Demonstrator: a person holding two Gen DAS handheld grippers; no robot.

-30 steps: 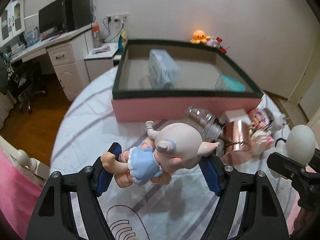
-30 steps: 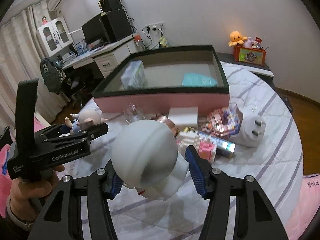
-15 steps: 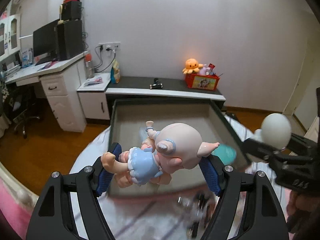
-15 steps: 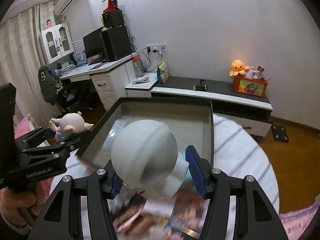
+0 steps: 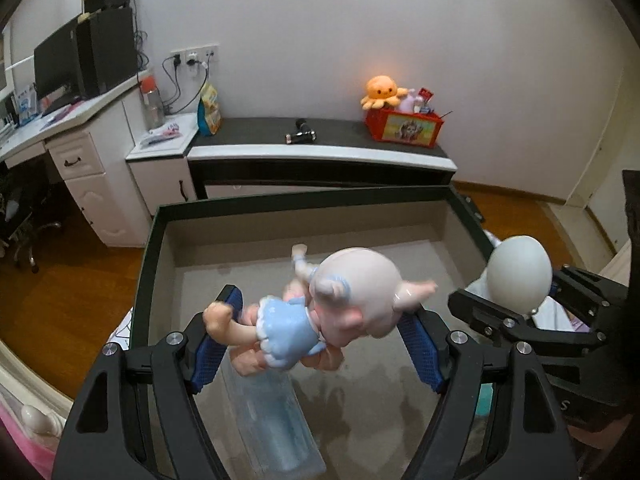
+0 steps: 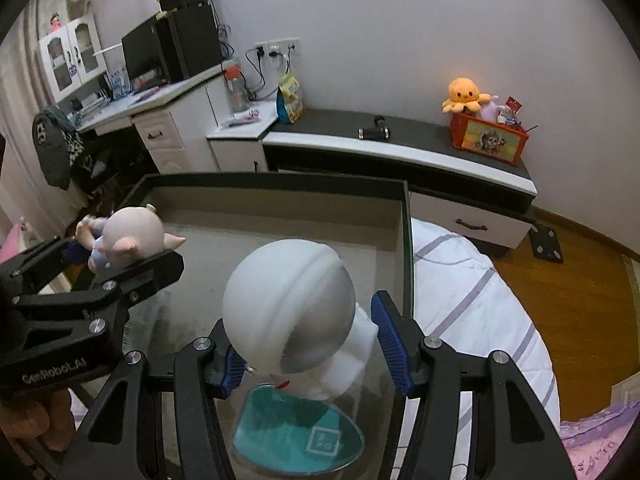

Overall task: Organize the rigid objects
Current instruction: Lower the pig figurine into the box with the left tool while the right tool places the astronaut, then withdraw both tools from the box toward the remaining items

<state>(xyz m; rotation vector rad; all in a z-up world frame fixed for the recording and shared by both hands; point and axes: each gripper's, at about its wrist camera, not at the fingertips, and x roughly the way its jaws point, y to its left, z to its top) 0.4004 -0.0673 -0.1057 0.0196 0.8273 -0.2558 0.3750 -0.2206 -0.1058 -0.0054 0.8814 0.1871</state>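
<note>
Left gripper (image 5: pixel 316 344) pinched a pink big-headed doll in a blue dress (image 5: pixel 320 316) between its blue pads, doll lying sideways, held above the open dark-rimmed box with a beige floor (image 5: pixel 280 204). Right gripper (image 6: pixel 308 352) was clamped on a white round-headed figurine (image 6: pixel 292 308), also over the box, near its right wall.

Left wrist view only: a clear plastic-wrapped pack (image 5: pixel 276 428) lay on the box floor right under the doll. The right gripper showed at the right edge, the figurine's head just a pale egg shape (image 5: pixel 520 272).

Right wrist view only: a teal disc with a clear rim (image 6: pixel 296 436) sat on the box floor below the figurine; a white sheet with purple stripes (image 6: pixel 472 304) lay just right of the box. The left gripper and doll were visible at left, over the box's left side.

Both views: orange plush octopus (image 6: pixel 464 94) on a red bin (image 6: pixel 488 140) on the low cabinet behind.
</note>
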